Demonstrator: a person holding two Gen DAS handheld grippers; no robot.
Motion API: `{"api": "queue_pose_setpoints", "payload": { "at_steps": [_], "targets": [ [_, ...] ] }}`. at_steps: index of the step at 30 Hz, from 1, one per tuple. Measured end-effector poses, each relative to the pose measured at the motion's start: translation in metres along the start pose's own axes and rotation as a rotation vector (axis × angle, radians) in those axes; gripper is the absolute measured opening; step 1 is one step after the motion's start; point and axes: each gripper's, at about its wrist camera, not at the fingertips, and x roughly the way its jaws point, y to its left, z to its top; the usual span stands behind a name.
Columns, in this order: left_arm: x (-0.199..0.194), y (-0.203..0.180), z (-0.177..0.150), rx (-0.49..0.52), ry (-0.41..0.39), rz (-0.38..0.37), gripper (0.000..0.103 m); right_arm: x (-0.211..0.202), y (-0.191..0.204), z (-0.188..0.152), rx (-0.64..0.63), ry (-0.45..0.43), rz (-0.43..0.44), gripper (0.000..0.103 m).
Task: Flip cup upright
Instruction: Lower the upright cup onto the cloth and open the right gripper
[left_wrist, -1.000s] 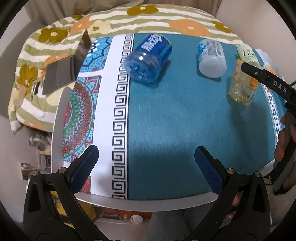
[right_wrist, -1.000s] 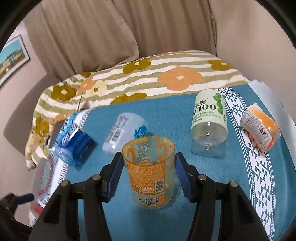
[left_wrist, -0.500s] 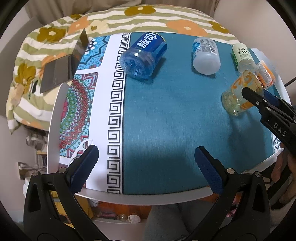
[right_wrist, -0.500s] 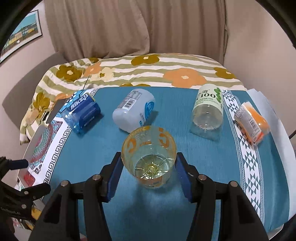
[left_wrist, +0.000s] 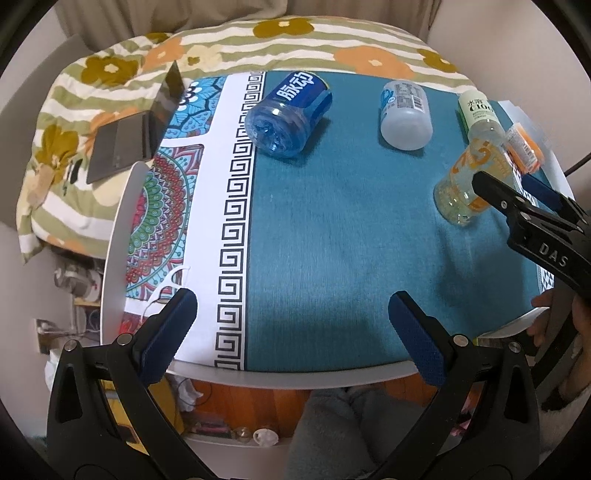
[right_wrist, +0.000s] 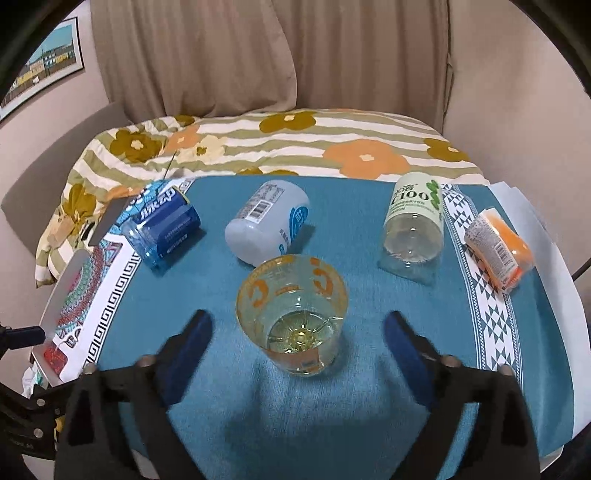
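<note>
While both grippers' fingers (right_wrist: 192, 332) gape, the orange-printed cup (right_wrist: 291, 314) stands beside the "C100" bottle (right_wrist: 413, 225).

Between our right jaws we see a clear cup (right_wrist: 291, 314) with orange print; beyond it, a teal cloth (right_wrist: 351, 258) with white geometric borders; farther, a green-striped, orange-flowered blanket (right_wrist: 295, 144).
</note>
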Motion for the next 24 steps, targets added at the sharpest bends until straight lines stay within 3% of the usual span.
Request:
{"api": "queue_pose_setpoints", "payload": {
  "at_steps": [9, 24],
  "targets": [
    [-0.043, -0.011, -0.002, -0.012, -0.081, 0.012, 0.103, -0.042, -0.010, 0.003, 0.011, -0.003, -0.018, 0.102],
    [-0.160, -0.058, -0.020, 0.001, -0.316, -0.004, 0.103, -0.183, -0.046, 0.001, 0.020, 0.013, -0.120, 0.102]
  ]
}}
